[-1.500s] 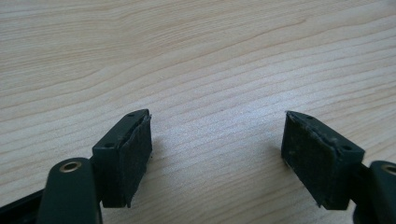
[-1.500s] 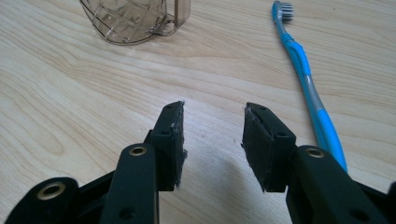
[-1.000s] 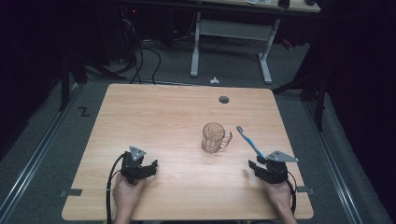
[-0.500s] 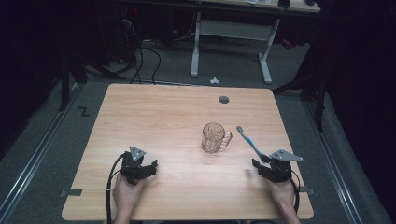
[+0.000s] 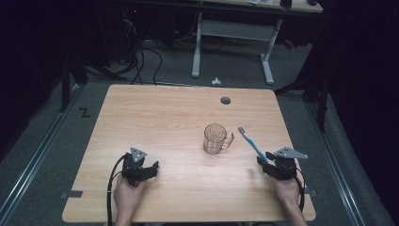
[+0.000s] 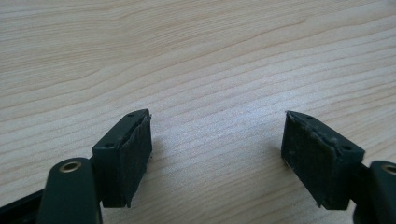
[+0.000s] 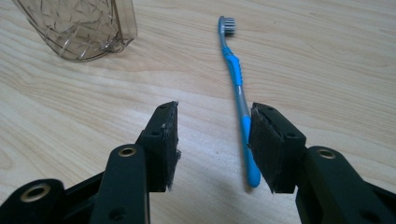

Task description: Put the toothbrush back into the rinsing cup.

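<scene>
The toothbrush (image 7: pixel 239 88) lies flat on the table (image 5: pixel 155 117), just right of the glass mug (image 5: pixel 215 139) and apart from it; its long axis runs from the bristle head, which points away from you and slightly toward the mug, back to the handle end nearest your right hand. Your right gripper (image 7: pixel 212 140) sits low over that handle end with its jaws fairly wide; the handle lies between them, close against the right-hand pad, but nothing is clamped, so I judge you are at the approach, just before the grasp. Next you would centre the handle between the pads, then close squarely across its width; a skewed bite could roll or flick it. Your left gripper (image 6: pixel 217 154) rests near the table's front left, jaws wide with only bare wood between them.
</scene>
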Available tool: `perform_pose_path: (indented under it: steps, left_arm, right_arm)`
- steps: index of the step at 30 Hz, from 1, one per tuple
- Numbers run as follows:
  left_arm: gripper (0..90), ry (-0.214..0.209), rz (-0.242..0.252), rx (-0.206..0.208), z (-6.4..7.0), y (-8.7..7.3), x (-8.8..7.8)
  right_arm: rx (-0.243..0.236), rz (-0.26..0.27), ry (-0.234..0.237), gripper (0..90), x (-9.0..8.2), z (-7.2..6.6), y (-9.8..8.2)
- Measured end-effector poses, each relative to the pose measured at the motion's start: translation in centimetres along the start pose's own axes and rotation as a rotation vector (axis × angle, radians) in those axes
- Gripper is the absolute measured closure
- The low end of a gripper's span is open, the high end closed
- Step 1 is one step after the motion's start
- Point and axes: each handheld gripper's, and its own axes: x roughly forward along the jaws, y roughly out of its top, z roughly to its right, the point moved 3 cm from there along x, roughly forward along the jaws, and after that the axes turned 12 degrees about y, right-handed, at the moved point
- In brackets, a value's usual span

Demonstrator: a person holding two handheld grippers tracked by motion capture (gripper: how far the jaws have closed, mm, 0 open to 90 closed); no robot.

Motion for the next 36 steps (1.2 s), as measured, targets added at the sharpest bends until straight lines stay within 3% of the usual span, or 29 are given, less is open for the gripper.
perform_pose_path:
  steps: [11, 20, 25, 36]
  left_arm:
    - [25.0, 0.0, 0.0, 0.0, 0.0, 0.0, 0.0]
    - [24.9, 0.0, 0.0, 0.001, 0.0, 0.0, 0.0]
    - [24.9, 0.0, 0.0, 0.001, 0.0, 0.0, 0.0]
    - [24.9, 0.001, 0.0, 0.001, 0.0, 0.0, 0.0]
  right_arm:
    - [-0.006, -0.017, -0.005, 53.5, 0.2, 1.0, 1.4]
    - [-0.015, -0.071, 0.007, 56.4, 0.8, 1.5, 2.2]
    - [-0.022, -0.055, 0.002, 58.2, 0.7, 1.8, 3.1]
    - [-0.04, -0.084, 0.009, 58.5, 1.4, 2.4, 4.5]
